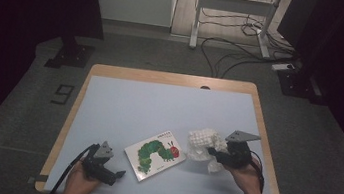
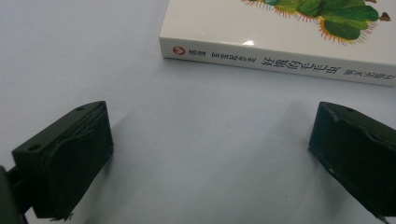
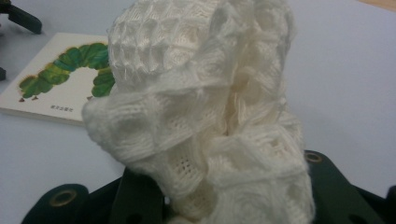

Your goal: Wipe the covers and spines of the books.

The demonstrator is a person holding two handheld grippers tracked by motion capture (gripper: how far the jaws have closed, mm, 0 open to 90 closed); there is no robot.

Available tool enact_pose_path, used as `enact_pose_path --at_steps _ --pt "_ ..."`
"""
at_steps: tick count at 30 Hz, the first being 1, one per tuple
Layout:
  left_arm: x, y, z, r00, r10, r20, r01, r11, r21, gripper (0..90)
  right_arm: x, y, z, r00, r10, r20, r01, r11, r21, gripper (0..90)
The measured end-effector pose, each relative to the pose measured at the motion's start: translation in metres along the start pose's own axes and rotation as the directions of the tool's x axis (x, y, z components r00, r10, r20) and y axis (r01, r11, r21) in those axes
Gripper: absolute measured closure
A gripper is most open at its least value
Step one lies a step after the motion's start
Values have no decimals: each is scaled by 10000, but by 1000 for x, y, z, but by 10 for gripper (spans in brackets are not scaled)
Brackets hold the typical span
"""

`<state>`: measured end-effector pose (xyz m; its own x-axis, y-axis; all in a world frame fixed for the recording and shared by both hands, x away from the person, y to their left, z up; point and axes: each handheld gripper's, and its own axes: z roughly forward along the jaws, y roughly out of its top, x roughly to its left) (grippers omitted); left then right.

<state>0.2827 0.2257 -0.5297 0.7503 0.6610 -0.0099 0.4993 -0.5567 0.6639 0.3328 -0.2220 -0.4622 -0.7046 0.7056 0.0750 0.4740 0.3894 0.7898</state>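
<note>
A white picture book with a green caterpillar on its cover lies flat near the table's front middle. Its spine faces my left gripper, which rests low on the table just left of the book, open with nothing between its fingers. My right gripper is shut on a crumpled white knitted cloth, to the right of the book. In the right gripper view the cloth bulges up out of the jaws, and the book lies beyond it at the left.
The table has a pale blue top with a wooden rim. Cables and a metal stand are on the floor beyond the far edge. Dark curtains hang at both sides.
</note>
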Motion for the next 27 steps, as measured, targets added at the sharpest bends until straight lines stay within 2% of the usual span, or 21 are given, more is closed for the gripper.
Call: enact_pose_path --at_steps 5,17,27 --pt "0 0 0 10000 2 4 -2 10000 2 0 8 6 7 9995 -52 -326 49 10000 -86 598" --pt "0 0 0 10000 0 -1 0 10000 2 0 30 22 31 9930 -547 -1047 549 9985 -14 597" --pt "0 0 0 10000 -1 -3 1 10000 -2 0 44 29 53 9874 -878 -1320 904 9958 140 598"
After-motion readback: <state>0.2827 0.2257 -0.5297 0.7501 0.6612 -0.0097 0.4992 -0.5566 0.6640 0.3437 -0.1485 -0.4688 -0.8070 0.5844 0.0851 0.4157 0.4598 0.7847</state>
